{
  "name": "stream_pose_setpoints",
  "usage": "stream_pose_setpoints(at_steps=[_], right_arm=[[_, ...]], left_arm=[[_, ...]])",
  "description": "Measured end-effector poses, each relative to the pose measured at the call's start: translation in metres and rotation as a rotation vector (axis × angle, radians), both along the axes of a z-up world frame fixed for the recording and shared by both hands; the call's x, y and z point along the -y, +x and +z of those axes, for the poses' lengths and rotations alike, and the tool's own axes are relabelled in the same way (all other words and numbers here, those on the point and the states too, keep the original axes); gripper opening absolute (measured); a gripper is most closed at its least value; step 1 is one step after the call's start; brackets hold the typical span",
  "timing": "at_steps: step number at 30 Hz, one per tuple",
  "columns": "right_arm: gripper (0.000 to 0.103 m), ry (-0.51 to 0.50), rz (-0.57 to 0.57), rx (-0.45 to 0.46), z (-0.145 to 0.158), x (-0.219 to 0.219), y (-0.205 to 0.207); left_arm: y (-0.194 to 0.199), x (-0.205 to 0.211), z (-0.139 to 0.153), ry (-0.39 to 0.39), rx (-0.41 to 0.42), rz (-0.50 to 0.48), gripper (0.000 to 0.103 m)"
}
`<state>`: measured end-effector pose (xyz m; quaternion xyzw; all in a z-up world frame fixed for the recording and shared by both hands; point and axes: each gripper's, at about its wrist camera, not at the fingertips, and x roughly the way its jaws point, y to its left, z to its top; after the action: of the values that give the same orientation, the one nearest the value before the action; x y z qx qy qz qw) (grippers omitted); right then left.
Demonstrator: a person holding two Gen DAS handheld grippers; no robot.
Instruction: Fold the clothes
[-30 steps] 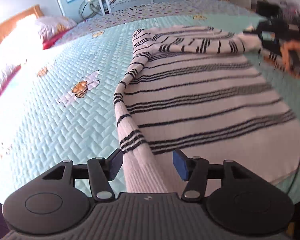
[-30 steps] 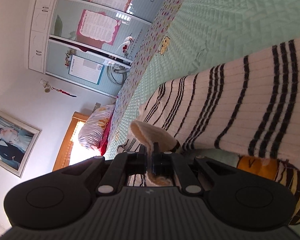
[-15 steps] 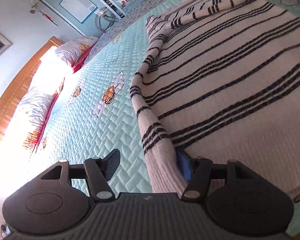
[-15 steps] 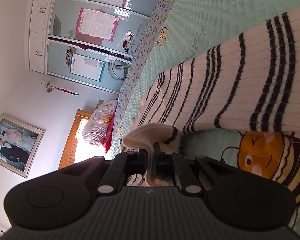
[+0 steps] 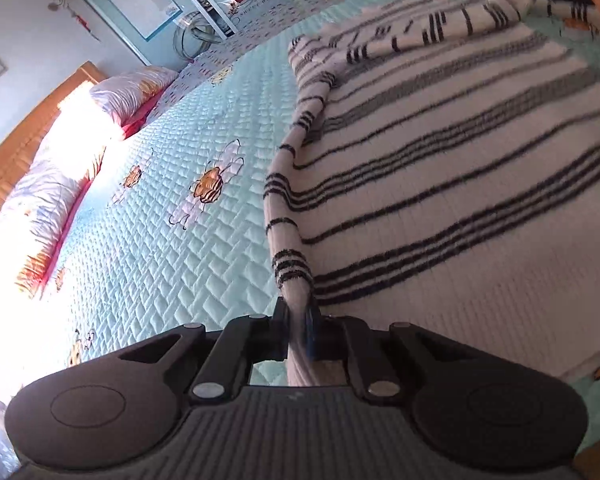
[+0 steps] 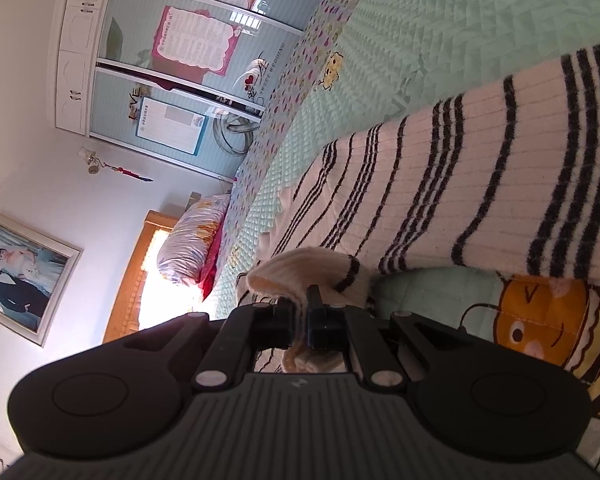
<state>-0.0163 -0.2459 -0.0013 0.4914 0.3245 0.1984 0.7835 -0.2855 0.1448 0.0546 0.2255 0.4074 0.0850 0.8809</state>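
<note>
Sweater (image 5: 452, 184) edges pinched in both hand-held grippers, left (image 5: 299, 330) and right (image 6: 300, 322), bare quilt (image 5: 172, 256) alongside

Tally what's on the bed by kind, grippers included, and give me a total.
Striped sweater: 1
Pillows at the headboard: 2 visible
Quilted bedspread: 1
Hand-held grippers: 2, the left hand-held gripper and the right hand-held gripper, each shut on a sweater edge
Total: 6
</note>
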Motion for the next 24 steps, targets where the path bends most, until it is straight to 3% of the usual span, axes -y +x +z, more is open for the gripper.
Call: stream_pose_setpoints(at_steps=[3, 5, 7, 11, 13, 16, 18, 20, 24], right_arm=[[0.006, -0.006, -0.038, 0.042, 0.019, 0.008, 0.003], [0.006, 0.028, -0.078, 0.069, 0.027, 0.020, 0.004], [0.006, 0.006, -0.110, 0.066, 0.030, 0.028, 0.006], [0.006, -0.055, -0.141, 0.026, 0.022, 0.032, 0.010], [0.006, -0.075, -0.152, 0.015, 0.018, 0.032, 0.011], [0.006, -0.094, -0.162, 0.019, 0.016, 0.034, 0.012], [0.006, -0.114, -0.167, 0.054, 0.022, 0.034, 0.013], [0.006, -0.146, -0.162, 0.093, 0.030, 0.031, 0.014], [0.006, -0.205, -0.136, 0.114, 0.035, 0.025, 0.019]], left_arm=[[-0.012, 0.015, 0.053, -0.130, 0.056, -0.133, 0.007], [-0.014, 0.033, 0.065, -0.167, 0.024, -0.247, 0.007], [-0.014, 0.055, 0.051, -0.184, -0.060, -0.351, 0.007], [-0.006, 0.075, -0.012, -0.206, -0.232, -0.403, 0.009], [-0.002, 0.074, -0.025, -0.190, -0.232, -0.379, 0.011], [0.001, 0.070, -0.018, -0.213, -0.245, -0.379, 0.016], [0.005, 0.058, -0.010, -0.301, -0.274, -0.369, 0.046], [0.010, 0.042, 0.000, -0.470, -0.296, -0.344, 0.052], [0.020, 0.000, 0.017, -0.874, -0.278, -0.248, 0.052]])
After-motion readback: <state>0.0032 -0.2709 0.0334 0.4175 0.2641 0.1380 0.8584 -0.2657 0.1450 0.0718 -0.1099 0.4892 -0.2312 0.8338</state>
